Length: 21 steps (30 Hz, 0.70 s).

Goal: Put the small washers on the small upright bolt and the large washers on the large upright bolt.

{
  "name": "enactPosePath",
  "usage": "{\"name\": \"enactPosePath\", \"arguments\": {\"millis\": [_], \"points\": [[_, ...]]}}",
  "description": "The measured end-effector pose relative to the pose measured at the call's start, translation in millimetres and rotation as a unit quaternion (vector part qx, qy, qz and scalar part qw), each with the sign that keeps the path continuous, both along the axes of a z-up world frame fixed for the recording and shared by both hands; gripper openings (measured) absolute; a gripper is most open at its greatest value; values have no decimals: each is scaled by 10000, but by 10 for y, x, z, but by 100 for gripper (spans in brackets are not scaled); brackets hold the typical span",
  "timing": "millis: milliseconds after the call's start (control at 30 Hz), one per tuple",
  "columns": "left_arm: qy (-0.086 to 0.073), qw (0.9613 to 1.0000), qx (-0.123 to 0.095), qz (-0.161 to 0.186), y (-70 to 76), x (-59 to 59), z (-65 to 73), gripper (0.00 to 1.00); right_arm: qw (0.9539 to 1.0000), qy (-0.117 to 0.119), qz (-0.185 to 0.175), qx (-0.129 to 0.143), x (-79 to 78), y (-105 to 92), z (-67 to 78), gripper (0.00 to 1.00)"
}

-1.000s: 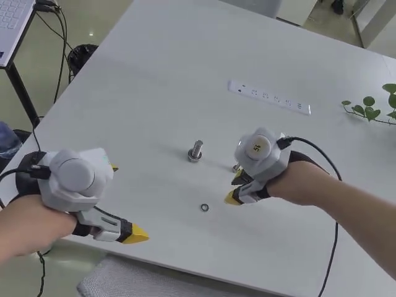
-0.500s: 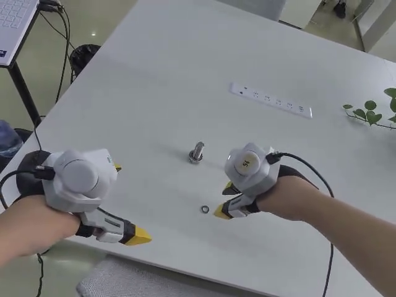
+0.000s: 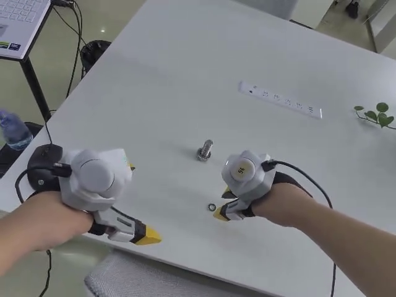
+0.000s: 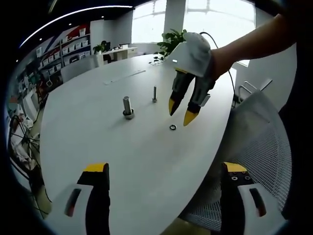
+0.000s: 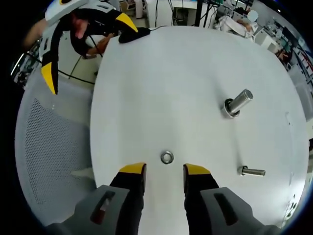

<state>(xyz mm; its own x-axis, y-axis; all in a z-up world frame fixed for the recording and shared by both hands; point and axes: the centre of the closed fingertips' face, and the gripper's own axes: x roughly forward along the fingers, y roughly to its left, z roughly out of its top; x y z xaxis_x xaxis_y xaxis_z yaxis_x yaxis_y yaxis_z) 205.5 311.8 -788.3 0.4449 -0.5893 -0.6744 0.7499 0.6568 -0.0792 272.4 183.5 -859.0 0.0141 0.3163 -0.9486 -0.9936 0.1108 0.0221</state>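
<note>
Bright even daylight, blown-out windows (image 4: 215, 19) behind, soft faint shadows, sharp focus, fisheye bending at edges

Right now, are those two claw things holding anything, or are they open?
Left gripper: open, holding nothing.
Right gripper: open, holding nothing; its tips are just short of a washer lying on the table.

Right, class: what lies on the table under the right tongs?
One washer lies flat just ahead of the open right tongs, untouched. The table directly beneath the tongs themselves is hidden.
</note>
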Motion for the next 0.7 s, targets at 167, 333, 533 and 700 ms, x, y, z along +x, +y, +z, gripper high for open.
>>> {"name": "enactPosePath", "arguments": {"millis": [167, 333, 533, 700], "points": [[5, 10000, -7, -4, -37, 8, 8, 94, 10000, -32, -51, 36, 24, 19, -42, 32], [67, 10000, 7, -9, -64, -37, -14, 93, 9999, -30, -109, 64, 27, 37, -80, 31], [34, 9999, -73, 75, -62, -40, 14, 91, 9999, -80, -81, 22, 0, 49, -123, 31], [9, 10000, -51, 77, -68, -59, 26, 91, 9998, -165, -34, -44, 14, 38, -152, 30]]}}
